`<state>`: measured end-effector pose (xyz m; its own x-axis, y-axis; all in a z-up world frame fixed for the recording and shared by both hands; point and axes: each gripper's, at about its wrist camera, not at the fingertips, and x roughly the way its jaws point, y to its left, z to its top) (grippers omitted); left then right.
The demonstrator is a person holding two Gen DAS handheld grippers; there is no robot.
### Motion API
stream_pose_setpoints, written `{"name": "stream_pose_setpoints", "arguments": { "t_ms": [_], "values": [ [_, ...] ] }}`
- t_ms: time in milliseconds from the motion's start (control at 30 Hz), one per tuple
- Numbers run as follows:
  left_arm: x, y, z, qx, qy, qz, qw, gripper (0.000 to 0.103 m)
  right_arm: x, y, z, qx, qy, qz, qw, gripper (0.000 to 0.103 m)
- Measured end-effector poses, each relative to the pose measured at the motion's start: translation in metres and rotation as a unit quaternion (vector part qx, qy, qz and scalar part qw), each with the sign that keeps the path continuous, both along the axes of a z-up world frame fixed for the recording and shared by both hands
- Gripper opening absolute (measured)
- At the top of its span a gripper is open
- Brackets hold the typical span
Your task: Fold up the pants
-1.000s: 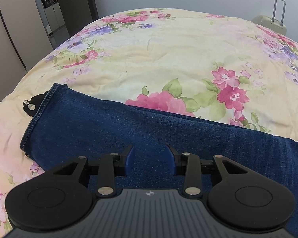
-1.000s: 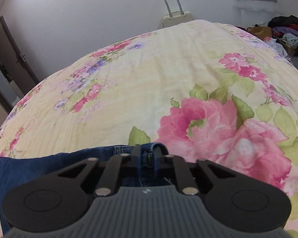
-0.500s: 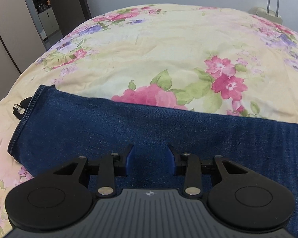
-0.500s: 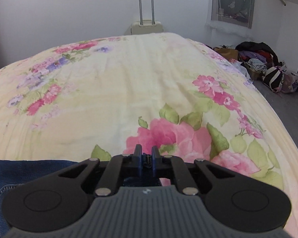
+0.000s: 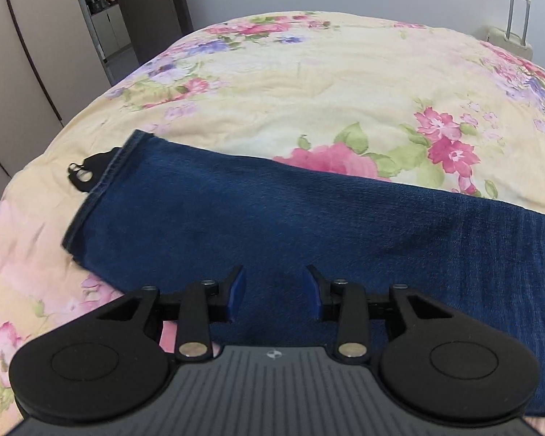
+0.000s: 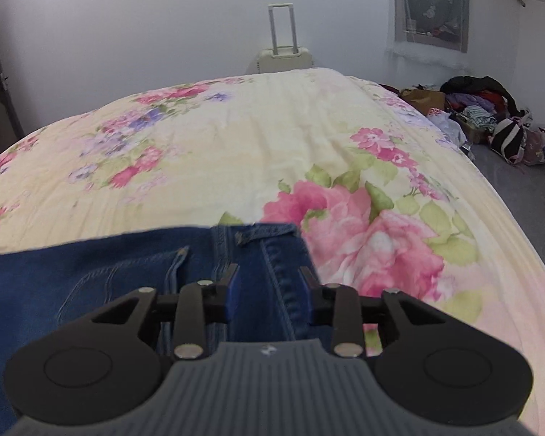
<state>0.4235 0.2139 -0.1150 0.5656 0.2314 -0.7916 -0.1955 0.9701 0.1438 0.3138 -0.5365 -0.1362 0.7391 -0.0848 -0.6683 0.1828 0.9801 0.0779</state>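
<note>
Dark blue jeans (image 5: 309, 218) lie flat across the floral bedspread (image 5: 309, 91), legs stacked lengthwise. The hem end is at the left in the left wrist view, with a small black clip (image 5: 87, 170) beside it. My left gripper (image 5: 274, 292) is open and empty, just above the leg fabric. In the right wrist view the waistband end (image 6: 258, 239) with belt loop and pocket seams lies on the bedspread (image 6: 236, 145). My right gripper (image 6: 269, 290) is open over the waistband, holding nothing.
A cream suitcase (image 6: 285, 56) stands beyond the far edge of the bed. A pile of clothes and bags (image 6: 490, 120) lies on the floor at the right. Wardrobe doors (image 5: 18, 54) and a doorway are at the left.
My right gripper was shut on the waistband and has opened, releasing it onto the bed. My left gripper stayed open and shifted slightly over the leg.
</note>
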Motion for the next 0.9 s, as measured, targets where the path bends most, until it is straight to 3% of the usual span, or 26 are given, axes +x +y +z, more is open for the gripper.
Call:
{"name": "stream_pose_setpoints", "arguments": {
  "t_ms": [100,167,333,467,600,700,900],
  "values": [
    [-0.012,0.008,0.016,0.008,-0.002,-0.002,1.0000,0.043,-0.030,0.013,-0.020,-0.005,0.016,0.004,1.000,0.029],
    [-0.018,0.015,0.030,0.020,-0.002,0.002,0.9998,0.043,-0.038,0.012,-0.042,-0.017,0.043,-0.001,0.999,0.023],
    [-0.036,0.040,0.074,0.026,-0.009,0.006,0.9996,0.043,-0.029,0.012,-0.078,-0.047,0.097,-0.004,0.994,0.015],
    [-0.054,0.070,0.109,0.001,-0.025,0.016,0.9996,0.053,-0.023,0.023,-0.063,-0.071,0.114,-0.023,0.991,0.016],
    [-0.071,0.109,0.118,-0.074,-0.068,0.054,0.9935,0.058,-0.038,0.055,-0.023,-0.065,0.067,-0.013,0.996,0.025],
    [-0.082,0.141,0.099,-0.171,-0.105,0.100,0.9746,0.065,-0.043,0.092,-0.005,-0.032,0.044,0.027,0.998,0.027],
    [-0.087,0.199,0.025,-0.314,-0.145,0.185,0.9200,0.067,-0.031,0.178,0.000,0.016,0.020,0.092,0.995,0.027]
  ]
}}
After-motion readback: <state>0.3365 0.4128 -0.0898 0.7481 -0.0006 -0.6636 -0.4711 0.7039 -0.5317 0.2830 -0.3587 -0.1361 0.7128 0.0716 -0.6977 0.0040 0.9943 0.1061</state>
